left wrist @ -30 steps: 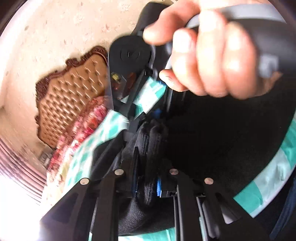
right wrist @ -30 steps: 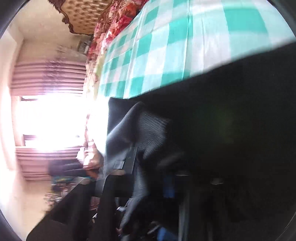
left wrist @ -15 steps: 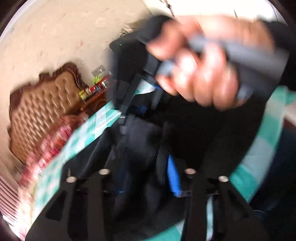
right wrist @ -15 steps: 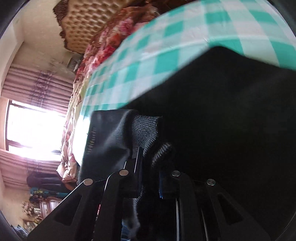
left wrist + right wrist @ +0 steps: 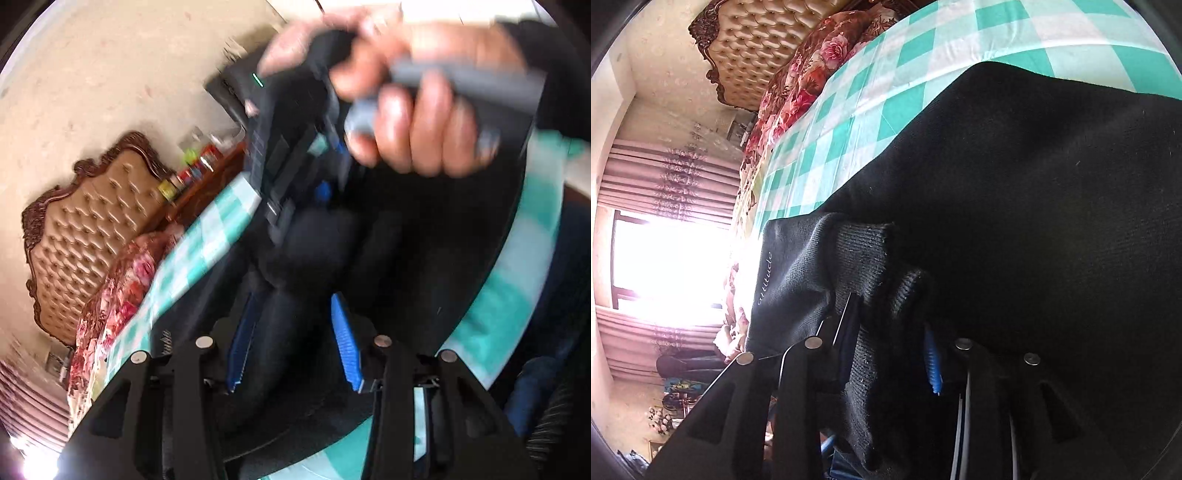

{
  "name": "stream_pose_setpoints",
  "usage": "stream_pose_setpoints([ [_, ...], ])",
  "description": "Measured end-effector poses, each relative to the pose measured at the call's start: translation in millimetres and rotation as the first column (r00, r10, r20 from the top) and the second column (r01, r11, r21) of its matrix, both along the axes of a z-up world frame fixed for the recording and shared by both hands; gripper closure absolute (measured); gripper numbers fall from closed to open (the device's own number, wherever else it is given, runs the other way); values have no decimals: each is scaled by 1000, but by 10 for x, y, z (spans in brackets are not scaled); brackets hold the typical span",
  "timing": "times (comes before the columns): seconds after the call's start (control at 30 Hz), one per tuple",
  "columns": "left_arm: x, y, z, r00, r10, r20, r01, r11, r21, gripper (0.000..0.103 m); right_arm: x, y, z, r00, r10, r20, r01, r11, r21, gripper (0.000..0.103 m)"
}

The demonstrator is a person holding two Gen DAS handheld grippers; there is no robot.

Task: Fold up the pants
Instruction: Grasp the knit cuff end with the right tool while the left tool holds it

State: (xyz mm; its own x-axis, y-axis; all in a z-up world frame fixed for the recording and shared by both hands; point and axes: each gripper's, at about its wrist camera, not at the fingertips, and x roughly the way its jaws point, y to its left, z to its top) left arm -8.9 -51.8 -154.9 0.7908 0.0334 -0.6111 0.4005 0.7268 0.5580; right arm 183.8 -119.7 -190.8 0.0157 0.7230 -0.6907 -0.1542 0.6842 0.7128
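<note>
The black pants (image 5: 1034,221) lie spread on a teal checked bed sheet (image 5: 923,55). In the right wrist view my right gripper (image 5: 890,350) has its jaws opening, with the ribbed cuff (image 5: 864,251) lying loose between them and a gap at the blue pad (image 5: 932,365). In the left wrist view my left gripper (image 5: 291,347) stands open over the pants (image 5: 424,240), a fold of black cloth between its blue pads (image 5: 345,350) without being pinched. Just beyond it, a hand (image 5: 424,122) holds the blurred right gripper (image 5: 299,206) down at the same cloth.
A tufted headboard (image 5: 757,37) and floral bedding (image 5: 812,62) lie at the far end of the bed. A bright window with striped curtains (image 5: 665,266) is at the left. A side table with small bottles (image 5: 192,173) stands next to the headboard (image 5: 85,229).
Both grippers were shut on bunched black cloth; now their pads stand apart and the cloth lies loose. The right gripper has swung across the bed, and the left has shifted a little.
</note>
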Motion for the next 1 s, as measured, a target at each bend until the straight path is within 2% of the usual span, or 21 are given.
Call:
stream_pose_setpoints([
  [0.03, 31, 0, -38, 1000, 5, 5, -5, 1000, 3, 66, 8, 24, 10, 1000, 2, -2, -2, 1000, 0, 70],
  [0.07, 58, 0, -46, 1000, 8, -4, -8, 1000, -7, 80, 12, 24, 11, 1000, 2, -4, -2, 1000, 1, 69],
  [0.1, 85, -11, -48, 1000, 15, -16, -15, 1000, -6, 85, 17, 14, 8, 1000, 1, -10, -1, 1000, 5, 68],
  [0.27, -15, -3, 175, 999, -3, 47, 6, 997, -71, 88, 13, -12, 12, 1000, -5, -28, 7, 998, 55, 47],
  [0.33, -78, -10, 216, 999, -24, 49, 28, 996, -82, 88, 5, 24, 40, 1000, -5, -23, 7, 999, 50, 45],
  [0.5, -83, -22, 15, 999, -39, 11, 40, 996, -83, 87, -5, 63, 60, 1000, -2, -4, 2, 1000, 30, 45],
  [0.53, -80, -21, -19, 999, -40, 4, 41, 995, -90, 87, 5, 95, 68, 1000, -2, 0, 2, 1000, 24, 47],
  [0.57, -94, -27, -61, 999, -40, 2, 40, 995, -92, 87, 6, 107, 78, 1000, -3, 14, 3, 1000, 7, 67],
  [0.6, -93, -18, -89, 999, -37, 11, 38, 995, -96, 85, 3, 127, 84, 999, 2, 32, -1, 1000, -23, 76],
  [0.67, -89, 45, -24, 1000, -29, 5, 29, 991, -133, 76, -3, 136, 102, 999, 1, 47, 0, 1000, -24, 88],
  [0.7, -118, 69, 1, 999, -37, -4, 36, 987, -155, 65, -3, 126, 128, 998, 2, 57, -1, 1000, -19, 90],
  [0.73, -164, 83, 31, 999, -43, 4, 43, 986, -159, 58, 5, 130, 142, 998, 3, 60, -2, 1000, -14, 91],
  [0.87, -271, -38, -7, 996, -81, 43, 83, 995, -51, 58, 16, 125, 189, 997, 0, 71, 1, 1000, -7, 91],
  [0.97, -220, -137, -138, 996, -78, 38, 77, 997, 12, 58, -1, 108, 218, 998, -5, 68, 5, 1000, -2, 91],
  [1.0, -196, -179, -202, 996, -83, 24, 82, 995, 48, 52, 0, 93, 232, 998, -8, 65, 8, 1000, 4, 91],
])
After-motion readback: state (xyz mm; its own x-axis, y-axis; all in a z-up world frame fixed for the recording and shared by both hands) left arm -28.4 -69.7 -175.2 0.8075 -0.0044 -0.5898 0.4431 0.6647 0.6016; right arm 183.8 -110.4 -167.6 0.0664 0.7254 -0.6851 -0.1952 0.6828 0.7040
